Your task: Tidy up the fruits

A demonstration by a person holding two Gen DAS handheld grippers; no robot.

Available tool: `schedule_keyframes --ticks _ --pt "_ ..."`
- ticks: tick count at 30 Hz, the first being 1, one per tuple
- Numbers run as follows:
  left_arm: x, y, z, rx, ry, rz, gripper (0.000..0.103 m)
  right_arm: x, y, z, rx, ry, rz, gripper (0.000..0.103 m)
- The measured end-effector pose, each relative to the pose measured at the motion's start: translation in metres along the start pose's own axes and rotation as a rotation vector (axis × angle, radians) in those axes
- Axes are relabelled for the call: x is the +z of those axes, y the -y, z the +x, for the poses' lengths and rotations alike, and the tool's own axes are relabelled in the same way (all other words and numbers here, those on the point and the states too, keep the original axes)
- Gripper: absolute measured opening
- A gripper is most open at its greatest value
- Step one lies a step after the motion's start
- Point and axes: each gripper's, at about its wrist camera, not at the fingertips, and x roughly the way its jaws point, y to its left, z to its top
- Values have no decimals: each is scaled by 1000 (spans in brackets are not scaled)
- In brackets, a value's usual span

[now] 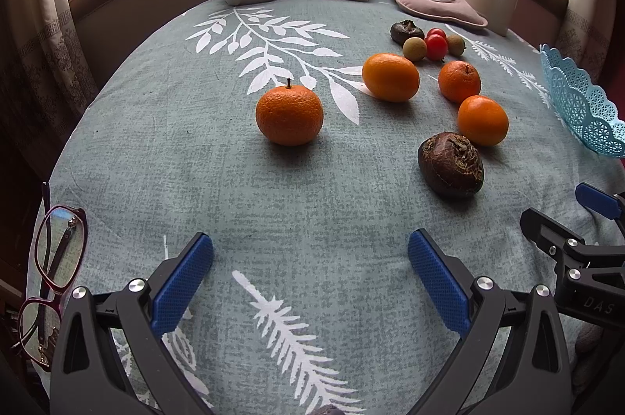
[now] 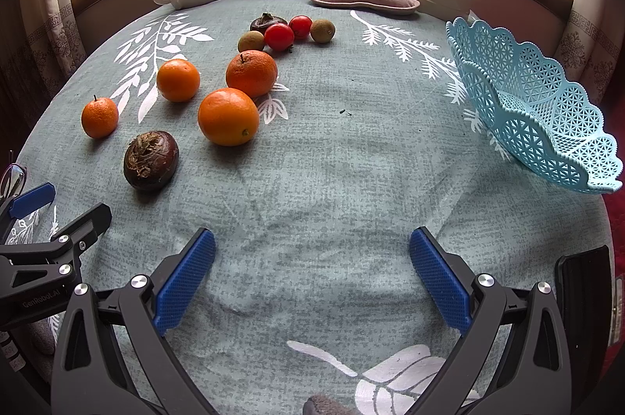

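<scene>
Both claws are spread wide and hold nothing: your left gripper (image 1: 310,282) and right gripper (image 2: 312,278) hover low over the tablecloth (image 2: 332,180). The fruits lie loose at centre left of the right wrist view, the nearest orange (image 2: 228,116) just beside the dark brown fruit (image 2: 151,160). The basket (image 2: 547,110) sits tilted at the right edge, apparently empty. Risk: round fruit may roll if nudged off-centre, and the light basket may tip under a drop.
</scene>
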Motion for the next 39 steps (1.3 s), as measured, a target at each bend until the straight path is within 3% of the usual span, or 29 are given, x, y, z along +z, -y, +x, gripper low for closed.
schedule_keyframes --ticks 6,12,18,39 --pt "-2 2 -4 20 12 14 98 0 0 0 0 0 0 101" --pt "-6 17 -9 100 61 93 98 0 0 0 0 -1 0 101" --pt "-1 -2 -1 -7 8 4 98 -1 -1 0 0 -1 0 101" --pt "0 -3 -1 -26 -1 6 98 1 -1 -2 3 4 2 101"
